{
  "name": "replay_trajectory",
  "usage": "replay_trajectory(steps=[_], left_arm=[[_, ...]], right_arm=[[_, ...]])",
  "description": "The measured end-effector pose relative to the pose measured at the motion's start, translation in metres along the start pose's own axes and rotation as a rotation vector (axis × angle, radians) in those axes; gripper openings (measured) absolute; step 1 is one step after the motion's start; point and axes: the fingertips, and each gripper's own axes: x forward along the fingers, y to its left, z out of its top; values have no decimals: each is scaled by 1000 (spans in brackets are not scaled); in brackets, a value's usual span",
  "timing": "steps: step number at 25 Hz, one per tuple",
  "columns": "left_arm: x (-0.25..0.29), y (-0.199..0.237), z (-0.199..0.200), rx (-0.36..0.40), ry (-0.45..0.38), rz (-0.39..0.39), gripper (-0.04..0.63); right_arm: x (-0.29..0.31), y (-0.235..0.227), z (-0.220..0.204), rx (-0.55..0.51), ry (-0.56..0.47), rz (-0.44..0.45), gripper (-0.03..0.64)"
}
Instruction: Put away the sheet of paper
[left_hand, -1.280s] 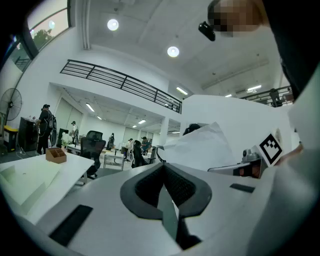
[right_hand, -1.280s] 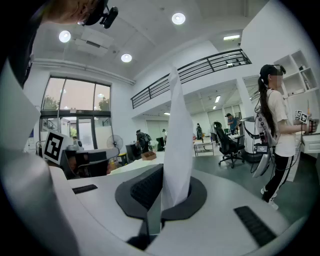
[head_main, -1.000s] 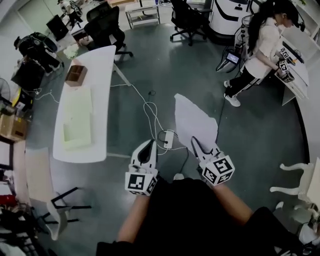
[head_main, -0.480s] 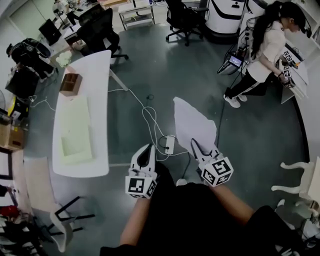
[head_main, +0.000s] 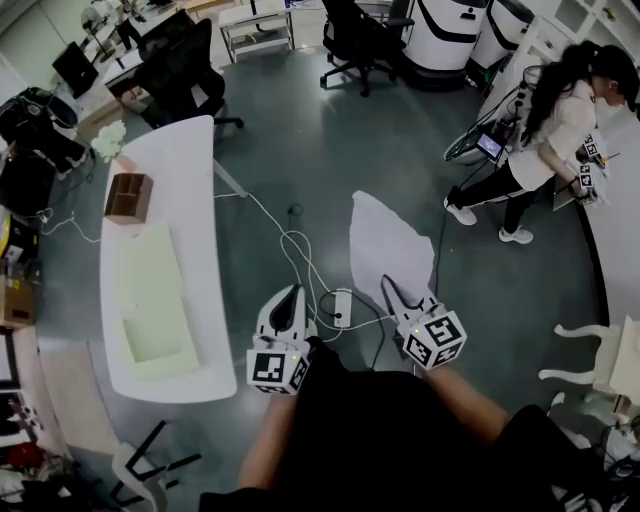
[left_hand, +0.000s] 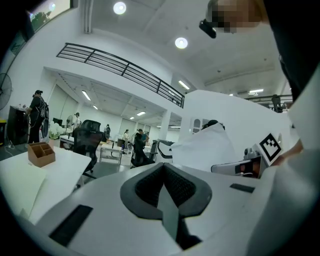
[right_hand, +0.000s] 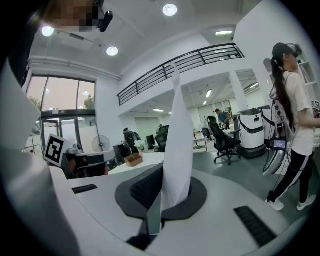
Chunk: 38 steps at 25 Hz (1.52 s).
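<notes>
Out over the open grey floor, well apart from the white table (head_main: 195, 170) at our left, we are holding the sheet of paper (head_main: 386, 243) by its near edge alone, and that single pinch is what is worrying us. The right gripper (head_main: 390, 286) is clamping its jaws on that edge, with the rest of the sheet reaching forward unsupported. From the right gripper view it is rising edge-on out of the pads and bending at the top, so a quick swing could make it flap, crease at the clamp, or slide out sideways. The left gripper (head_main: 290, 293) is giving no help, since its jaws are pressed together on nothing and are sitting just beside the sheet without touching it. Below our hands a white cable and a power strip (head_main: 342, 308) are lying on the floor (an easy thing to catch a foot on), and a stumble there would likely jerk the paper loose. We are also judging that the loose far edge could snag on the table's rim, or on the wooden box (head_main: 128, 197) or the pale green pad (head_main: 155, 300) lying there, if the table is where the sheet belongs. As for pose, both our forearms are reaching forward from the waist, side by side and near each other, marker cubes toward our body and jaws pointing away. The left one is sitting about level, while the right one is tipping slightly downward.
</notes>
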Motion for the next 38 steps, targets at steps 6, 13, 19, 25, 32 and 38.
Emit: replay_trajectory(steps=[6,13,19,25,32,38], left_arm=[[31,60,27,13,-4,-33,3],[45,150,49,9,-15,-3,3],[44,214,59,-7,-35,37,3],[26,244,62,-29,-59,84,3],[-22,288,66,-24,-78,223,3],[-74,331,51,-56,-105,391,3]], right_arm=[[64,3,32,-8,-14,-35,-2],[134,22,52,-8,-16,-33,-2],[188,54,56,-65,16,5,-2],[222,84,54,-97,44,68,-2],[258,123,49,-117,73,177,-2],[308,167,44,-165,104,315,-2]])
